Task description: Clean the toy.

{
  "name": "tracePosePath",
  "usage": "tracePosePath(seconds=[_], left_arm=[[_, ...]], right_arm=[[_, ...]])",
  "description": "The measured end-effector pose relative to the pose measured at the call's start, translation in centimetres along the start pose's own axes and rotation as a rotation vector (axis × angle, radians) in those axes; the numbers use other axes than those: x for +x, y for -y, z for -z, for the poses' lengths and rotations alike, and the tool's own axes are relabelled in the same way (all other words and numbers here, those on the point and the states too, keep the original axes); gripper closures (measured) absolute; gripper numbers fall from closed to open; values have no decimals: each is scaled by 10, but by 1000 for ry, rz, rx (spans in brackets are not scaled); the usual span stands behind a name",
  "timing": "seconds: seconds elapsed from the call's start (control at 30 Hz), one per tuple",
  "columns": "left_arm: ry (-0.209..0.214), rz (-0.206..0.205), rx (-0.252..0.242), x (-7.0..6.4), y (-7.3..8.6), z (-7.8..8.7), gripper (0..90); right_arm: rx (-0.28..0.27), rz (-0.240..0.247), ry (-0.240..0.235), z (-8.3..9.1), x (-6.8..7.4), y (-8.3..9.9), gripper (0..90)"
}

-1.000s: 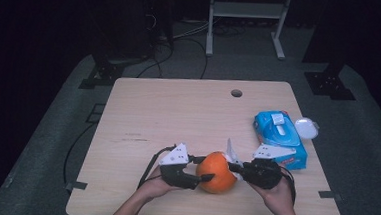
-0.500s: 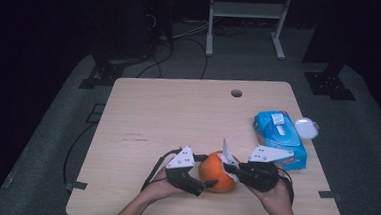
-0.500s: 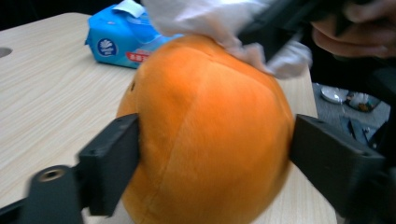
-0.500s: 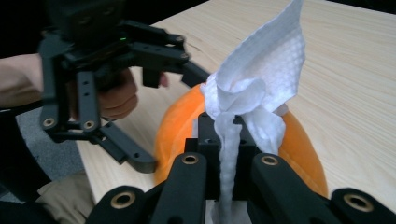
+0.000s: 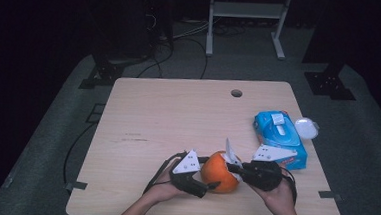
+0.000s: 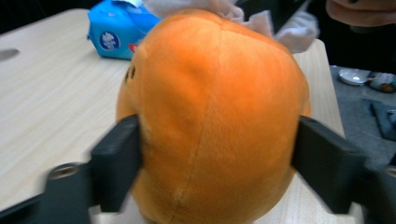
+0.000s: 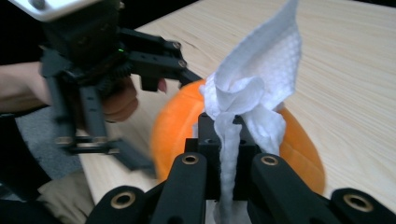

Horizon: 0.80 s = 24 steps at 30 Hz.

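Pale wood-grain table carries the work at its near edge, where the left gripper has swung further round the soft, rounded orange plush, jaws clamped on its flanks. Right gripper pinches a crinkled white wipe against it.

Left gripper view: orange plush toy cut off at bottom edge; underside not visible. Fingers motion-blurred, tips hidden behind toy flanks. Wet-wipe pack cropped at top edge, print unreadable. Right gripper view: white wipe hides toy top; lower end cut off at bottom edge.
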<state>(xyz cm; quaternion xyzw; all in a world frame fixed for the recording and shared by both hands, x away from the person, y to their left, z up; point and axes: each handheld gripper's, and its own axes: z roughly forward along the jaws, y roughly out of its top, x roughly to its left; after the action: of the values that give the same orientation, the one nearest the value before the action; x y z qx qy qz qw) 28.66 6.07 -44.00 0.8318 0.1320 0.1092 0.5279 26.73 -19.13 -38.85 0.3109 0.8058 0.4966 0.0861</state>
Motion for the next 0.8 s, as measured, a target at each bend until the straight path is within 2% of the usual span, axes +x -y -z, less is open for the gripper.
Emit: tracePosePath(seconds=[0.03,0.1,0.13,0.17,0.2,0.23,0.3,0.33,0.37,0.4,0.43,0.47,0.53,0.57,0.63,0.67,0.7,0.73,0.77,0.8], left_arm=[[-7,-6,-9,-1,-1,1,302],[-7,-8,-17,-3,-2,1,354],[-4,-31,-9,-6,-5,1,368],[-6,-41,0,-8,-6,1,374],[-6,-41,0,-8,-6,1,375],[-4,-30,4,-7,-6,2,375],[-1,-20,4,-6,-3,2,374],[-1,-20,4,-6,-3,2,373],[5,-12,-1,-5,-2,2,368],[5,-12,-1,-5,-2,2,353],[4,-6,-2,-5,-3,1,353],[17,16,-5,-3,-3,-2,271],[29,29,-2,-2,-3,-3,167],[30,63,-11,1,-1,-5,131],[38,61,-10,2,0,-5,120],[34,27,-16,0,1,-3,213],[34,27,-16,0,1,-3,257],[29,10,-14,-2,-1,-2,257],[23,-22,-15,-6,-4,1,337],[23,-22,-15,-6,-4,1,363]], right_arm=[[-9,3,-28,1,4,-1,862],[-17,25,-96,-1,14,-6,862],[-6,58,-96,-4,22,-7,862],[6,91,-78,-7,28,-9,862],[6,91,-78,-7,28,-9,862],[7,115,-48,-8,31,-10,862],[-12,95,19,-3,21,-11,863],[-12,95,19,-3,21,-11,863],[-20,53,57,3,7,-9,862],[-20,53,57,3,7,-9,862],[-22,27,66,5,1,-7,862],[-20,0,68,6,-6,-3,862],[-16,4,70,5,-5,-2,862],[-5,27,62,3,-1,-2,862],[0,37,58,2,3,-3,862],[8,60,49,-1,11,-6,862],[8,60,49,-1,11,-6,862],[7,72,47,-3,14,-7,862],[-2,88,14,-5,23,-9,863],[-2,88,14,-5,23,-9,863]])
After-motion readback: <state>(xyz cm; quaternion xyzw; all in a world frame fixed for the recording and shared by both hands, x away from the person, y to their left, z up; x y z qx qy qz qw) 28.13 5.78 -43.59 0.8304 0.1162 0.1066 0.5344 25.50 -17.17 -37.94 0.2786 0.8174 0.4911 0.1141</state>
